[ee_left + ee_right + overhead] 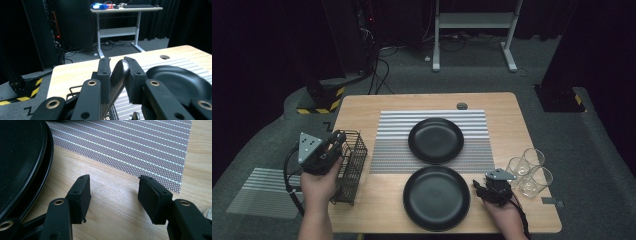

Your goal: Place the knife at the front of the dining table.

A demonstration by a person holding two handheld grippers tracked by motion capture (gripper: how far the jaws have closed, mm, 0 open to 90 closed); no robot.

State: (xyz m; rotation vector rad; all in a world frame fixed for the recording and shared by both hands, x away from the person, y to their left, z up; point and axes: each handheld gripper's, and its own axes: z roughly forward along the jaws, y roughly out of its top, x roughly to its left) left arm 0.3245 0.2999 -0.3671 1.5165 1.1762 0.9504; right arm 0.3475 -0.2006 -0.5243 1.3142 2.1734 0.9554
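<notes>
While your left gripper (117, 75) stands over the wire basket (351, 165), its jaws are narrow and they close on the handle of a metal utensil (119, 72); the rounded shiny end rises between the two pads and touches both. No earlier moment is needed to see that the grip is there. This basket sits at the left edge of the table (362, 107), just beside the striped mat (387, 150), and your left hand (317, 187) holds the gripper above its near end.

Your right gripper (113, 192) has its jaws apart at a middle width, and nothing is between them, only bare wood. It rests low by the right side of the near black plate (436, 198). The far black plate (435, 140) lies on the mat. Three glasses (529, 172) stand just right of this gripper.
</notes>
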